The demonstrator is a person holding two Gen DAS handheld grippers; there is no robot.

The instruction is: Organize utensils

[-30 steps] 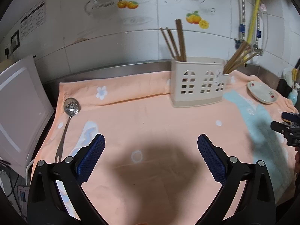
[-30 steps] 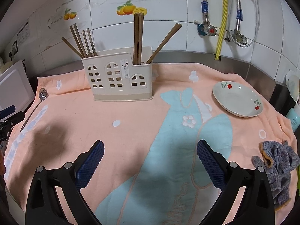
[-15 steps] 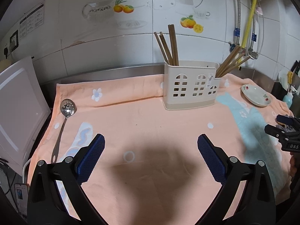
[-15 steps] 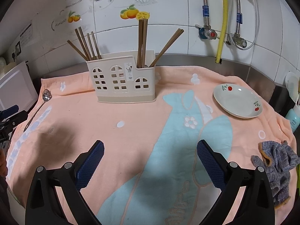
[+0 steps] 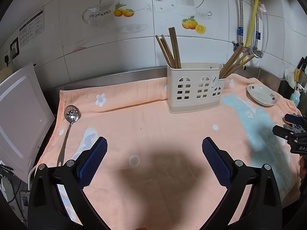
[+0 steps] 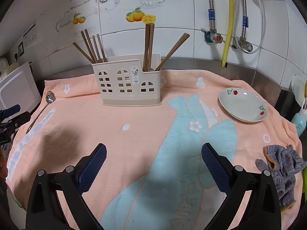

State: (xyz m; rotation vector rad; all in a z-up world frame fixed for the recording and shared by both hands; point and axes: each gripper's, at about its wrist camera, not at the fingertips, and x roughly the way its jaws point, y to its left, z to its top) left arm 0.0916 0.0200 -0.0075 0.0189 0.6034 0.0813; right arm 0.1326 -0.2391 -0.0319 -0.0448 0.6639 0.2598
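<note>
Peach towel with a pale blue fish covers the surface, and the cream utensil holder stands on it toward the back wall. Wooden chopsticks lean in the holder's end compartments. To the holder's right lies a white plate; to its left, well apart, a slotted metal spoon lies flat on the towel. Left claw and right claw both hang spread wide and empty, in front of the holder.
</note>
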